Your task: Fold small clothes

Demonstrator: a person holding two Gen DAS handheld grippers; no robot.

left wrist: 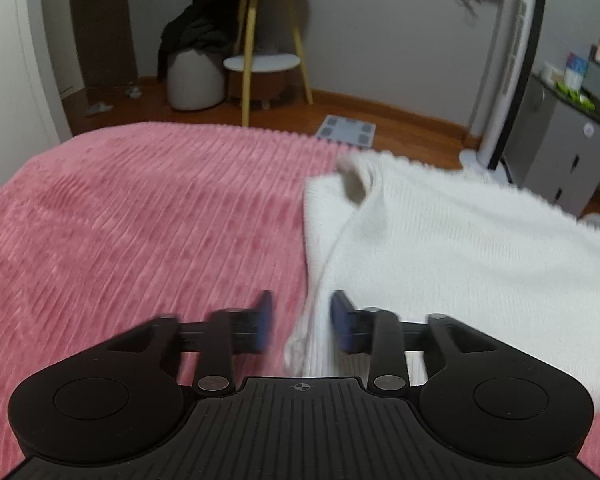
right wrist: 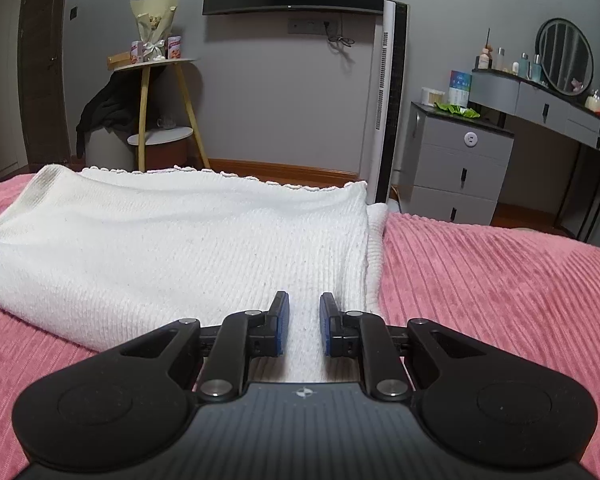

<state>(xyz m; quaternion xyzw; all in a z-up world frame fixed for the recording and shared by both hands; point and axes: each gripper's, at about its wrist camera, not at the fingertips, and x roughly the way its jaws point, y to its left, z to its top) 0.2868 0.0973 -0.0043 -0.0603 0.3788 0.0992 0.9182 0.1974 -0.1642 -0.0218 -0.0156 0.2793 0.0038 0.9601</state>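
White knit garment (right wrist: pixel 172 248) spread on pink ribbed bedspread (left wrist: pixel 120 220). Left gripper (left wrist: pixel 301 322) jaws parted around its near edge, not pressing. Right gripper (right wrist: pixel 303 322) jaws clenched on its near fold.

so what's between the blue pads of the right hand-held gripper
In the right wrist view, a strip of the white ribbed knit garment runs between the blue pads of the right hand-held gripper, over the pink ribbed blanket.
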